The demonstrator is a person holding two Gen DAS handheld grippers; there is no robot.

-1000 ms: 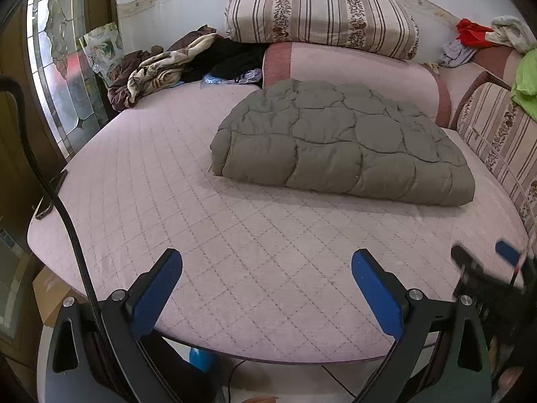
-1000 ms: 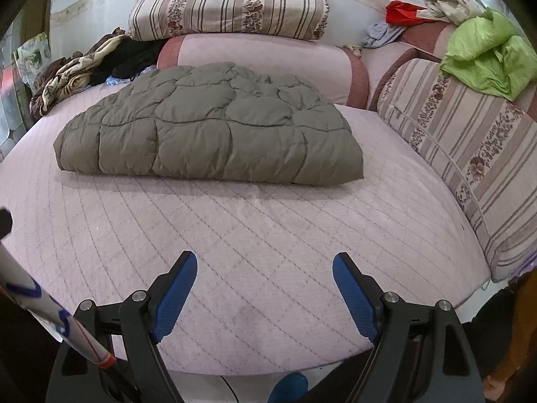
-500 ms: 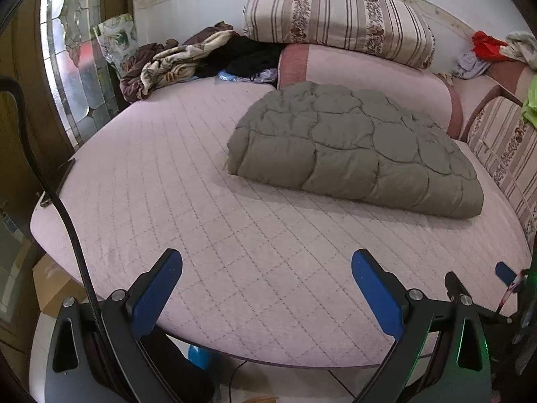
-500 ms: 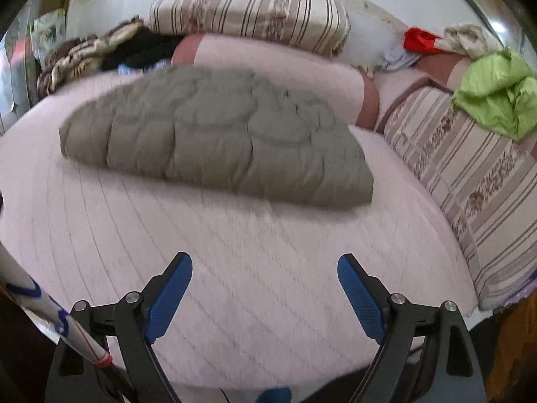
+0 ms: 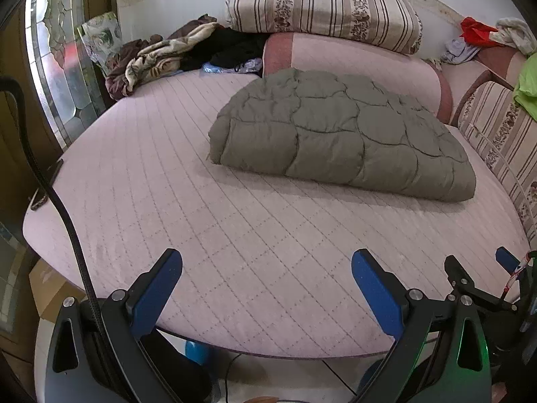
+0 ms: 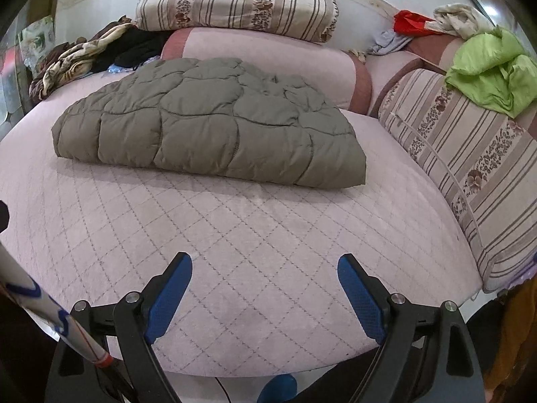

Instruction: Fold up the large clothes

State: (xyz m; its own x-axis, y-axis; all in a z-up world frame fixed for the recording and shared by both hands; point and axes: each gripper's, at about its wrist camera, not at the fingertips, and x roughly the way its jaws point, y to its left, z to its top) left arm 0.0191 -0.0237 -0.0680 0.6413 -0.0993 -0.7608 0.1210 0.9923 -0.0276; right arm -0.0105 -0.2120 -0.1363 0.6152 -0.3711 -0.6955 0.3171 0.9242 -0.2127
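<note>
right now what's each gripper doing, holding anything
Left gripper: open, holding nothing, over the near edge of the pink mattress.
Right gripper: open, holding nothing; the folded grey quilted coat lies well beyond it.

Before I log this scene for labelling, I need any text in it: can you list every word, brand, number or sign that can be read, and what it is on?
None can be read.
The white stick by the right gripper has blue marks, too cut off to read.
The quilted grey garment, striped cushions and pink bed cover show only patterns, no lettering.
</note>
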